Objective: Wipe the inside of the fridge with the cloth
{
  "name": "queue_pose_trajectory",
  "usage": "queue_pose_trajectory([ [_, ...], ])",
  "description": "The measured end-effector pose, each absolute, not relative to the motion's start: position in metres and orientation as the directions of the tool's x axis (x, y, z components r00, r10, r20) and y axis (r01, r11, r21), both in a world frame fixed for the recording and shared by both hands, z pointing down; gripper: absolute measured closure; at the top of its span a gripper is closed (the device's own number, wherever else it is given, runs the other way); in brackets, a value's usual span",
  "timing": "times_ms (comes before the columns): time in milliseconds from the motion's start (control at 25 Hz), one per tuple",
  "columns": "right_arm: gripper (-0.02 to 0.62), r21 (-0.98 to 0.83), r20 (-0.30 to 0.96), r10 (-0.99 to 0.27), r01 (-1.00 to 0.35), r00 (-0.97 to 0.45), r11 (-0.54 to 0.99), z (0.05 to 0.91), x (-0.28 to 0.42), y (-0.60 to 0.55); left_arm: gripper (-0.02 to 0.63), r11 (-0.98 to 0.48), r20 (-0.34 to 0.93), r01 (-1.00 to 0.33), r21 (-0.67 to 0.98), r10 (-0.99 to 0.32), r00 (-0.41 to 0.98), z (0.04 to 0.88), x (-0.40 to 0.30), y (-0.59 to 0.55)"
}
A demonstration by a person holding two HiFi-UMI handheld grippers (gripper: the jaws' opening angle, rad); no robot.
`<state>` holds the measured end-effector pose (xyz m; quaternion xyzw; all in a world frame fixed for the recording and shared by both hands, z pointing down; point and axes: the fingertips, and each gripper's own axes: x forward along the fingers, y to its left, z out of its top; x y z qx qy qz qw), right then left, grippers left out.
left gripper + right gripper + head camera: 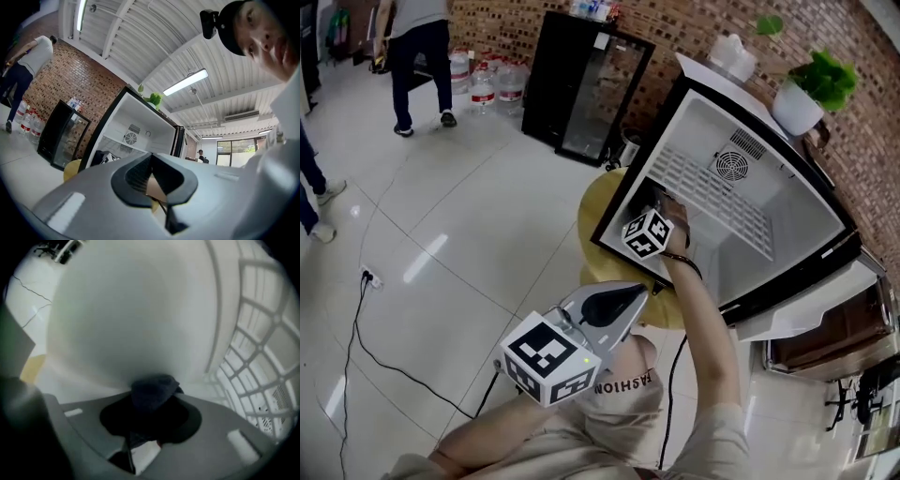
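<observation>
The small fridge (787, 202) stands open on a round yellow table (598, 214), its white inside and wire shelf (712, 197) bare. My right gripper (662, 202) reaches in at the lower left of the opening, close to the left wall. It is shut on a dark cloth (153, 387), which bulges from the jaws and presses against the white inner wall (131, 319). The wire shelf (262, 357) runs along the right of that view. My left gripper (634, 292) hangs back near the person's body, shut and empty (151, 174), pointing at the fridge (140, 122).
A black glass-door cooler (581, 84) stands behind, with water bottles (487, 80) beside it. A person (417, 56) walks at the back left. A potted plant (811, 89) sits on the fridge top. A cable (366, 319) trails over the tiled floor.
</observation>
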<state>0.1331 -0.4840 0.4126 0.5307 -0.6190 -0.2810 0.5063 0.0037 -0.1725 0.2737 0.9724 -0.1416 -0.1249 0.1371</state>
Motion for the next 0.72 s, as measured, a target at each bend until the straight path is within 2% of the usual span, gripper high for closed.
queue_pose_trajectory([
  [320,0.476,0.827,0.373,-0.879,-0.323,-0.297,0.460,0.406,0.044,-0.367,0.605,-0.921,-0.186,-0.241,0.307,-0.307,0.934,0.281,0.005,-0.176],
  [400,0.476,0.834,0.345,-0.878,-0.320,-0.333,0.449,0.399,0.038,-0.358,0.605,-0.929,-0.182,-0.233,0.289,-0.292,0.939,0.279,0.006,-0.175],
  [560,0.474,0.908,0.272,-0.950,-0.285,-0.152,0.306,0.393,0.081,-0.383,0.605,-0.925,-0.202,-0.230,0.302,-0.298,0.933,0.275,0.003,-0.170],
  [720,0.472,0.926,0.290,-0.956,-0.270,0.054,0.265,0.408,0.142,-0.446,0.605,-0.910,-0.205,-0.247,0.332,-0.326,0.923,0.276,0.003,-0.170],
])
